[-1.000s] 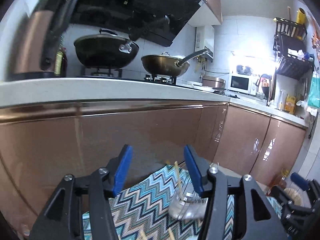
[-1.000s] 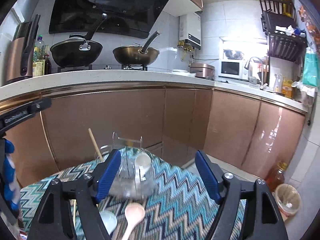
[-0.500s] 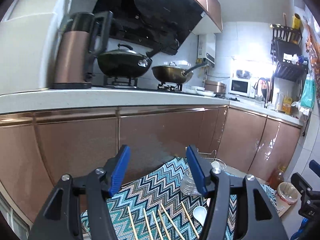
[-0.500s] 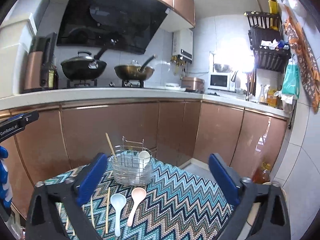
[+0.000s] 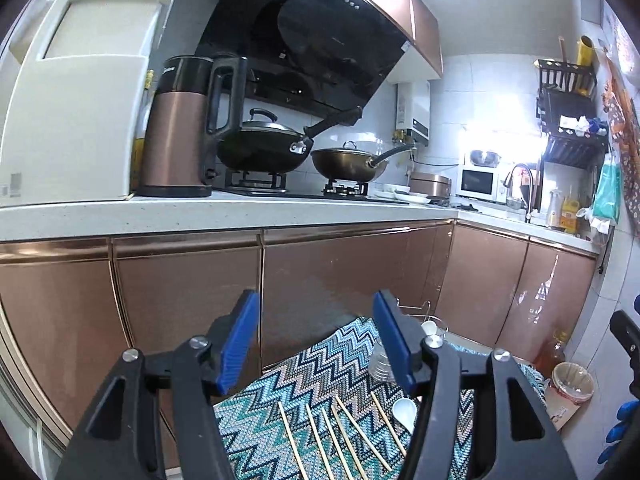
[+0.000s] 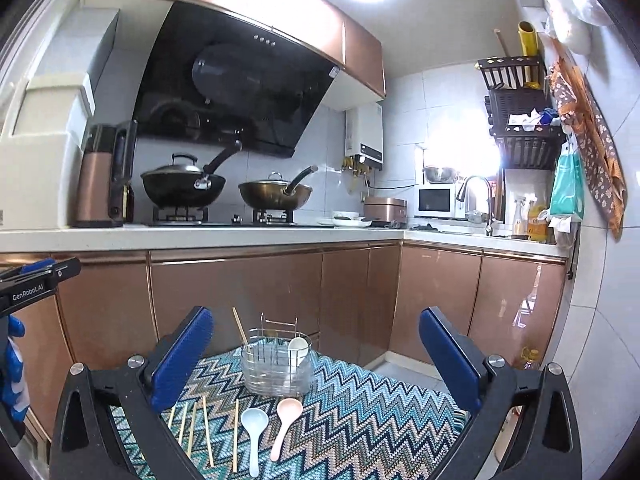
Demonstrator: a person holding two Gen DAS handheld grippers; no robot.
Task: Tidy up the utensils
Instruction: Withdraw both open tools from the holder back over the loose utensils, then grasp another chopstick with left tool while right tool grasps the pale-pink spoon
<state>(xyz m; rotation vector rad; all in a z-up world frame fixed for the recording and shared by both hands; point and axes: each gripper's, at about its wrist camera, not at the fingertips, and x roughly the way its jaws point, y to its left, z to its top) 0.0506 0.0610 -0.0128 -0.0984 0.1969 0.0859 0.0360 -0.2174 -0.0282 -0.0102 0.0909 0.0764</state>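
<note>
Right gripper (image 6: 316, 354), jaws wide and empty, above 2 spoons (image 6: 270, 426) lying lengthwise toward rack (image 6: 278, 364); left gripper (image 5: 316, 344) likewise wide.

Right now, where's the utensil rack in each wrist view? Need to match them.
Left wrist: rack lower right of centre, mostly hidden behind the left gripper's right finger; only its wire handle and a white spoon show.
Right wrist: rack low centre, in full view between the open fingers of the right gripper, at the cloth's far edge.
Shared landmark: the zigzag cloth under it.
</note>
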